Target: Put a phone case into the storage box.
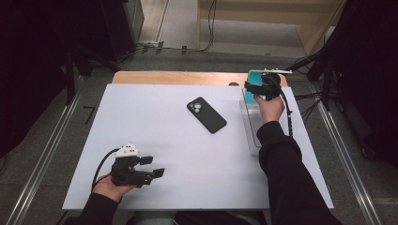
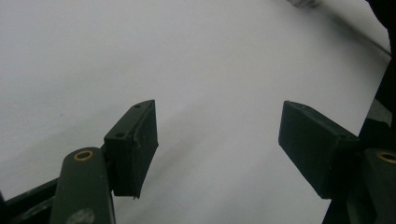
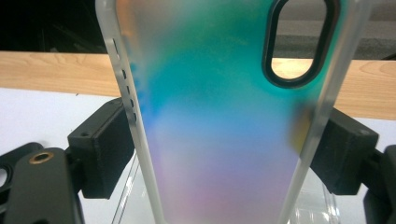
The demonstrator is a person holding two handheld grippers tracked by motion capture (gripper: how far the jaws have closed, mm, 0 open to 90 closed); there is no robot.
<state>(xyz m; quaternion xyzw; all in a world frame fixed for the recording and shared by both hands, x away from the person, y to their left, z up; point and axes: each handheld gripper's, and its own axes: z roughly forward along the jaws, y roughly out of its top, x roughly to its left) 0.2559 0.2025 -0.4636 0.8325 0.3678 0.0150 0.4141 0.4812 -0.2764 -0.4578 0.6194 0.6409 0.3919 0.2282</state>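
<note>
Phone case (image 3: 224, 135) gripped edgewise by right tongs (image 3: 224, 154); left tongs (image 2: 217, 140) empty, agape.

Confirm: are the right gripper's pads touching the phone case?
Touching. In the right gripper view, both black pads press the frosted side edges of the iridescent phone case, one on each side, with no gap visible.

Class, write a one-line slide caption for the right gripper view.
Right gripper clamps an iridescent phone case by its frosted edges above a clear box.

Right gripper (image 1: 259, 89) grips a teal phone case (image 1: 251, 97) above a clear box (image 1: 251, 126); black phone (image 1: 206, 115) mid-table.
</note>
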